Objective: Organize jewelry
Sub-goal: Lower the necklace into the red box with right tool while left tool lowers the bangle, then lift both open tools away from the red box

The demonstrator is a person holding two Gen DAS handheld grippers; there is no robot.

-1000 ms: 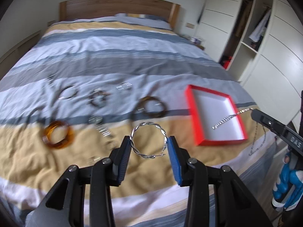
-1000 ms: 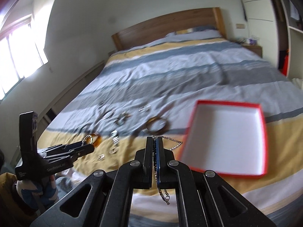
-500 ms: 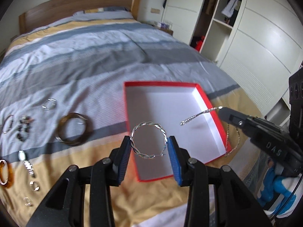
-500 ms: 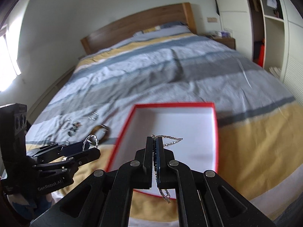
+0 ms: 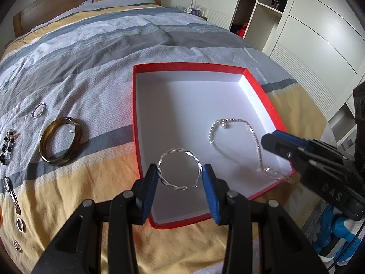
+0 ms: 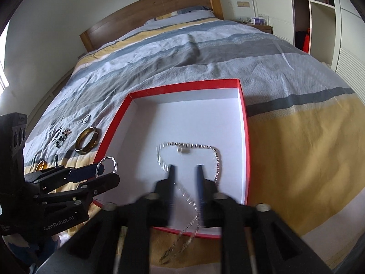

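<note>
A red box with a white inside (image 5: 134, 105) (image 6: 245, 137) lies on the bed. My left gripper (image 5: 180, 177) (image 6: 106, 171) is shut on a twisted silver bangle (image 5: 180, 171) (image 6: 107, 163) and holds it over the box's near left corner. My right gripper (image 6: 184, 171) (image 5: 265, 140) is open over the box. A silver chain necklace (image 6: 194, 147) (image 5: 232, 123) lies in the box; its tail (image 6: 189, 207) runs between my right fingers and over the near rim.
On the bedspread left of the box lie a brown bangle (image 5: 60, 140) (image 6: 87, 140), a small silver ring bracelet (image 5: 38, 110), dark beads (image 5: 8, 143), a watch (image 5: 10, 194) and small rings (image 5: 20, 223). White wardrobes (image 5: 308, 34) stand at the right.
My right gripper has opened and let the necklace down into the box. Both grippers have moved closer over the box; the left still holds the silver bangle.
</note>
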